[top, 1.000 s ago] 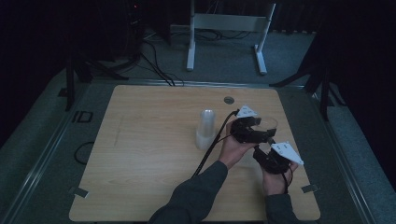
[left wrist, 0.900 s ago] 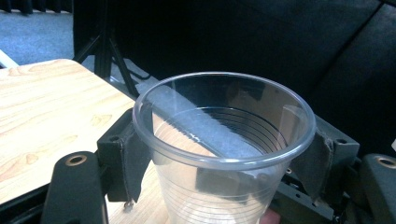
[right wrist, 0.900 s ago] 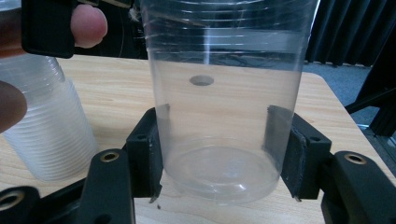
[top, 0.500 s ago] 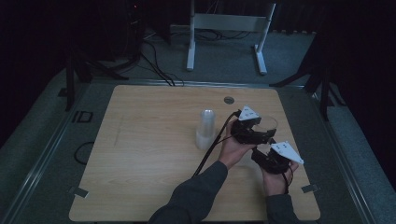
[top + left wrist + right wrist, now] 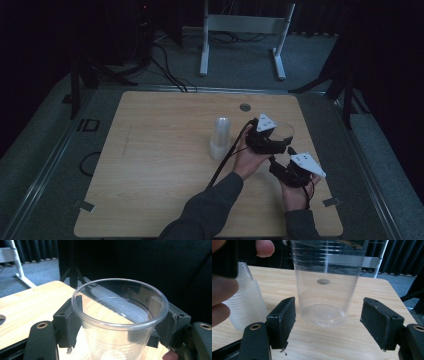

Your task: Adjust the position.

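Note:
My left gripper [image 5: 280, 139] is shut on a clear plastic cup [image 5: 285, 131] at the right of the wooden table [image 5: 160, 150]. In the left gripper view the black pads [image 5: 71, 320] press both sides of the cup [image 5: 120, 312] just under its rim, and the cup is upright and empty. My right gripper [image 5: 281, 160] is just nearer than the left one, and it is open. In the right gripper view its jaws stand wide on either side of the cup's base [image 5: 324, 315] without touching it. I cannot tell whether the base rests on the table.
A stack of clear cups [image 5: 220, 138] stands upright left of the held cup, close to the left hand [image 5: 222, 295]. A small round hole [image 5: 245, 107] lies in the table behind it. The table's right edge [image 5: 320, 165] is near both grippers.
Both grippers have barely shifted. The left one still holds the cup and the right one stays open by its base.

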`<state>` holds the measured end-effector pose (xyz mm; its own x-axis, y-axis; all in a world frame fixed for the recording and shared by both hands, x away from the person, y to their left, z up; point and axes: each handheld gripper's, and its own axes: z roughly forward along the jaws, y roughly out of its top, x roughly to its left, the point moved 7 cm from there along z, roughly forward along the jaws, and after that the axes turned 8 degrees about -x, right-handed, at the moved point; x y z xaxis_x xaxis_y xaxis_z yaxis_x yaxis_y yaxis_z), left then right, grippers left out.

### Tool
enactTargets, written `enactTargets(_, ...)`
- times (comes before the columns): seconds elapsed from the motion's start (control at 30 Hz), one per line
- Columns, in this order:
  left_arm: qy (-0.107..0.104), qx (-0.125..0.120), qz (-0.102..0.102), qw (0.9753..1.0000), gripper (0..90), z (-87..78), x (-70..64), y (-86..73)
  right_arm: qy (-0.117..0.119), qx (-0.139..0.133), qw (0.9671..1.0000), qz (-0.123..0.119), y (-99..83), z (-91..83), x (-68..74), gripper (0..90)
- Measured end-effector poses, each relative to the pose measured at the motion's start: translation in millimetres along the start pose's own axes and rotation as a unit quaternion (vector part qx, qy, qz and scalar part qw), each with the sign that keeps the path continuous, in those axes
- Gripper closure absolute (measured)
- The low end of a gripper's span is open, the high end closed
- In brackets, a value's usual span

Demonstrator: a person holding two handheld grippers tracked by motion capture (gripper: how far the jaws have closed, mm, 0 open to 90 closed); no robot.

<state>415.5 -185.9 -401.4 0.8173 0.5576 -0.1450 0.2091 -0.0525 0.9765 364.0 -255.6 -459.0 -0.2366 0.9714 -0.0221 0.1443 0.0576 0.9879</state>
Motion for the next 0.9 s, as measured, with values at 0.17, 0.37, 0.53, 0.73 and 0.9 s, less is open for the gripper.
enactTargets(0.17, 0.015, 0.002, 0.014, 0.9998, 28.4, -0.3, 2.9, -1.7, -0.001, -0.001, 1.0, 0.001, 0.0, -2.1, -1.7, 27.6)
enactTargets(0.37, 0.025, 0.001, 0.02, 0.9995, 28.4, -1.7, 5.5, -4.2, -0.005, 0.004, 1.0, 0.005, -2.0, -2.6, -5.1, 27.6)
enactTargets(0.53, 0.03, 0.001, 0.027, 0.9992, 28.4, -2.2, 5.2, -3.9, -0.007, 0.01, 0.9999, 0.008, -5.1, -3.1, -8.1, 27.6)
enactTargets(0.73, 0.042, -0.004, 0.028, 0.9987, 28.5, -4.2, 7.1, -1.1, -0.011, 0.011, 0.9998, 0.009, -5.3, -4.3, -11.9, 27.6)
enactTargets(0.9, 0.045, -0.004, 0.028, 0.9986, 28.5, -5.1, 8.2, -1.1, -0.014, 0.009, 0.9998, 0.01, -4.9, -5.0, -13.8, 27.5)
